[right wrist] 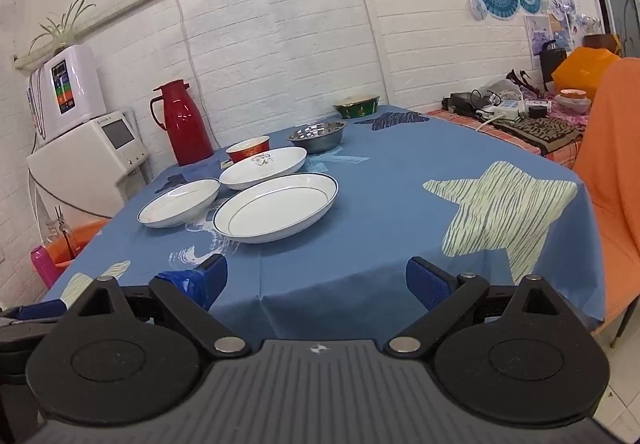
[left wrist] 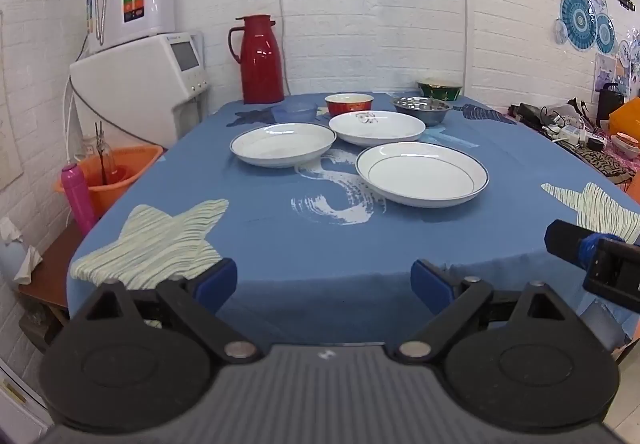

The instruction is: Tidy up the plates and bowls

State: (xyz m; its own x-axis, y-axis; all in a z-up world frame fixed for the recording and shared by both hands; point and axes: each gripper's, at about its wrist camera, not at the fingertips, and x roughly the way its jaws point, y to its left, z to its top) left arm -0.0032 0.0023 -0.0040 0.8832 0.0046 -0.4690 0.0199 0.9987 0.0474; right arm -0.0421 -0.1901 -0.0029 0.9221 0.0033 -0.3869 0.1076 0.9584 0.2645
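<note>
Three white plates lie on the blue tablecloth: a blue-rimmed plate (left wrist: 422, 175) (right wrist: 276, 207) nearest, a second rimmed plate (left wrist: 283, 144) (right wrist: 179, 203) to its left, and a plate with a centre motif (left wrist: 376, 128) (right wrist: 263, 168) behind. Beyond them stand a red bowl (left wrist: 349, 103) (right wrist: 248, 149), a steel bowl (left wrist: 421, 110) (right wrist: 318, 136), a green bowl (left wrist: 439, 89) (right wrist: 357, 105) and a small blue translucent bowl (left wrist: 295, 111). My left gripper (left wrist: 324, 280) and right gripper (right wrist: 316, 280) hover open at the table's near edge, holding nothing.
A red thermos jug (left wrist: 258, 59) (right wrist: 183, 123) stands at the table's back left. White appliances (left wrist: 142, 84) and an orange basin (left wrist: 114, 176) sit left of the table. A cluttered side table (right wrist: 516, 116) and an orange-draped chair (right wrist: 612, 172) are at the right.
</note>
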